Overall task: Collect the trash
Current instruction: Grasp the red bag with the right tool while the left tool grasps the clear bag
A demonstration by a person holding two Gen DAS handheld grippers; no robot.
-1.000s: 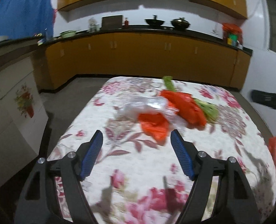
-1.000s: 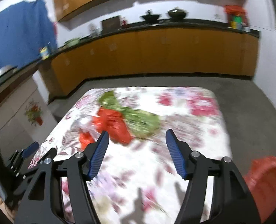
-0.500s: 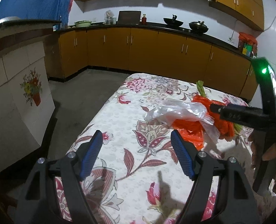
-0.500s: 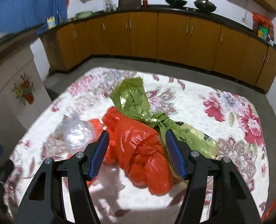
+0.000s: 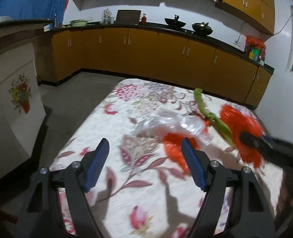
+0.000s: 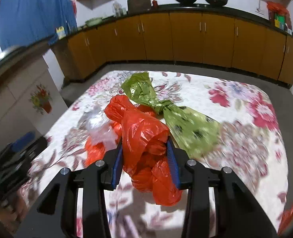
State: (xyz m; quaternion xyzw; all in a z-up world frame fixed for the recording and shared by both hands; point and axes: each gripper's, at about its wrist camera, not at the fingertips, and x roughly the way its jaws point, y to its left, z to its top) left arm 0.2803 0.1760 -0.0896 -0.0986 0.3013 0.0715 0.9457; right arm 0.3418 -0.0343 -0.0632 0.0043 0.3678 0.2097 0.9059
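glossy crinkled plastic red bag (image 6: 144, 138)

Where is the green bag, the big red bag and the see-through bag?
green bag (image 6: 188, 127): right wrist view, on its wide lower body.
big red bag (image 6: 144, 138): right wrist view, on its crumpled middle.
see-through bag (image 5: 172, 122): left wrist view, on its crinkled top.

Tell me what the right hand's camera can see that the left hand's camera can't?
Only the right wrist view shows the right gripper, whose jaws have just been closing, squeezing the big red bag between its blue pads, and the green bag spread wide with dark spots.

Only the left wrist view shows the left gripper open, nothing between its fingers, hovering over the flowery tablecloth.

Both show the red bag, green bag, clear plastic bag and orange cabinets.
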